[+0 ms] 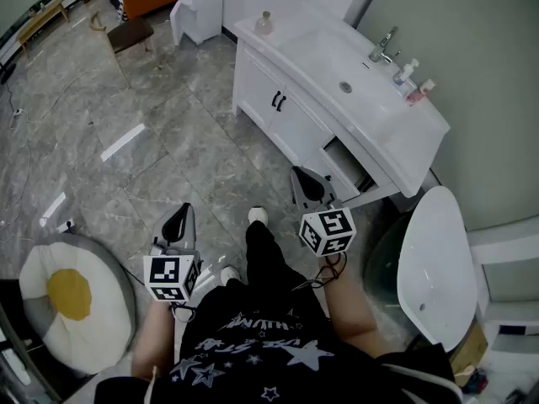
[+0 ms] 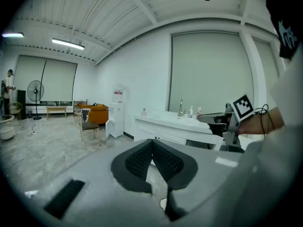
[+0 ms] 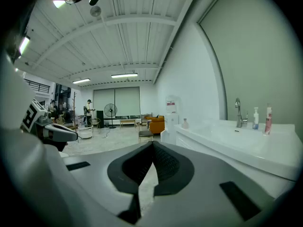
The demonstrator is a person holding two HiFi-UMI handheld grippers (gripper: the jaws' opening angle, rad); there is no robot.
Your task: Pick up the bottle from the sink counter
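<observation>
A white sink counter [image 1: 396,137] stands ahead on the right. A small pale bottle [image 1: 265,23] sits at its far left end. A white pump bottle [image 1: 407,71] and a pink bottle [image 1: 418,91] stand beside the faucet [image 1: 383,47]. My left gripper [image 1: 184,210] and right gripper [image 1: 299,175] are held low over the floor, short of the counter, both shut and empty. The left gripper view has the small bottle [image 2: 144,111] far beyond the shut jaws. In the right gripper view the small bottle [image 3: 185,123], pump bottle [image 3: 255,118] and pink bottle [image 3: 268,119] stand off to the right.
A drawer [image 1: 345,165] of the vanity hangs open near my right gripper. A white oval lid [image 1: 429,263] is at the right. An egg-shaped cushion [image 1: 72,297] lies at the lower left. A chair [image 1: 130,32] and a white dispenser [image 1: 198,2] stand farther back.
</observation>
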